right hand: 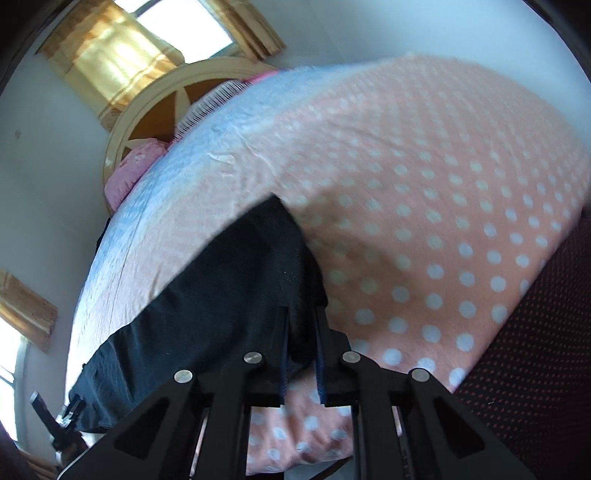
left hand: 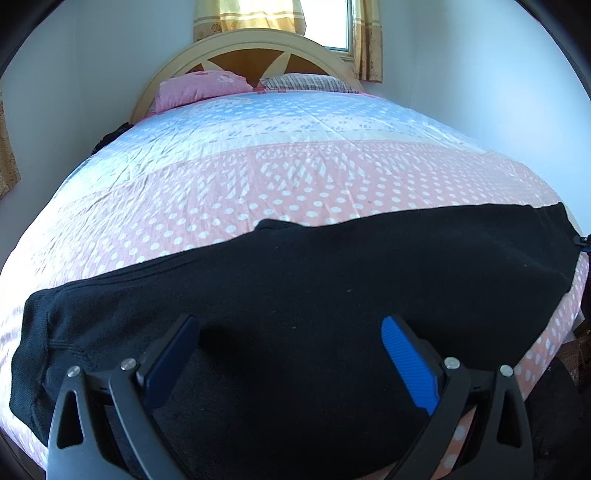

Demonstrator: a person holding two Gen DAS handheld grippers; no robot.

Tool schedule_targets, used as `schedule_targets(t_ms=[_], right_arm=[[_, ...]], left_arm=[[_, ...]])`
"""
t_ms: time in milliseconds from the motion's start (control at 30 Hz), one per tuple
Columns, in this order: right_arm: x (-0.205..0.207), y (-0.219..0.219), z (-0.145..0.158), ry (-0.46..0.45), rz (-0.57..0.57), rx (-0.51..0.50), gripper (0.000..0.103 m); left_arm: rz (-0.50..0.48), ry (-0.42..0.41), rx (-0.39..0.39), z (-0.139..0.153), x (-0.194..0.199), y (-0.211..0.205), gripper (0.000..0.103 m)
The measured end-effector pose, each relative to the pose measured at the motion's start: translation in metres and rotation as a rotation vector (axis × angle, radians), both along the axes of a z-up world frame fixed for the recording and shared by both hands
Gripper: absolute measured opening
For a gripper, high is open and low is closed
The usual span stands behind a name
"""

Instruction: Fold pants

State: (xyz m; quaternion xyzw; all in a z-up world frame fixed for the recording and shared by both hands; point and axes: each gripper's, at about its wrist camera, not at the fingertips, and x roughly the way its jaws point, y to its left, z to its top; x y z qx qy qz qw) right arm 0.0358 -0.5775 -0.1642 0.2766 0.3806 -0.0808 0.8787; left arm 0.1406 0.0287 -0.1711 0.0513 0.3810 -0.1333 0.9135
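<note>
- Daylight from a curtained window falls across a bed set against pale walls, its cover banded in light blue and pink and dotted with white.
- At the far end stands a rounded wooden headboard with a star-shaped inlay, and two pillows rest against it: a pink pillow to the left and a striped pillow to the right.
- Black pants lie flat across the near part of the bed, stretched from side to side over the pink, dotted band of the cover.
- One end of the pants, with a stitched hem or band, sits at the left of the left wrist view; the other end reaches the far right of that view, where a small piece of the other tool shows at the edge.
- The left gripper hovers over the middle of the pants with its fingers spread wide, blue pads facing each other and nothing between them; whether it touches the cloth cannot be told.
- The right gripper is at one end of the pants, its fingers drawn close together with a fold of the black cloth pinched between them.
- From the right wrist view the pants run away from that pinch toward the lower left, lying on the pink cover.
- A dark, red-dotted surface fills the lower right of the right wrist view, beside the bed's edge.
- That view is tilted and slightly blurred.
</note>
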Motion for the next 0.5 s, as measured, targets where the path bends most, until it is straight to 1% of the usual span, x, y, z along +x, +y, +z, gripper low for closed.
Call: schedule_targets(t_ms=[100, 200, 267, 333, 433, 467, 500], right_arm=[[0.000, 0.033, 0.028, -0.065, 0.051, -0.126, 0.011], [0.004, 0.091, 0.055, -0.113, 0.148, -0.296, 0.011], [0.008, 0.130, 0.060, -0.129, 0.228, -0.384, 0.011], [0.015, 0.179, 0.056, -0.127, 0.341, -0.484, 0.011], [0.027, 0.227, 0.036, -0.092, 0.465, -0.557, 0.011], [0.032, 0.237, 0.026, -0.071, 0.493, -0.569, 0.012], [0.040, 0.248, 0.011, -0.029, 0.538, -0.574, 0.013]], left_arm=[[-0.040, 0.011, -0.047, 0.005, -0.003, -0.004, 0.101], [-0.081, 0.021, -0.090, 0.012, -0.007, -0.012, 0.101], [-0.110, 0.030, -0.126, 0.016, -0.010, -0.018, 0.101], [-0.144, 0.042, -0.162, 0.019, -0.011, -0.026, 0.102], [-0.199, 0.066, -0.231, 0.024, -0.009, -0.039, 0.102], [-0.215, 0.074, -0.244, 0.025, -0.008, -0.046, 0.102], [-0.236, 0.083, -0.258, 0.027, -0.006, -0.053, 0.102]])
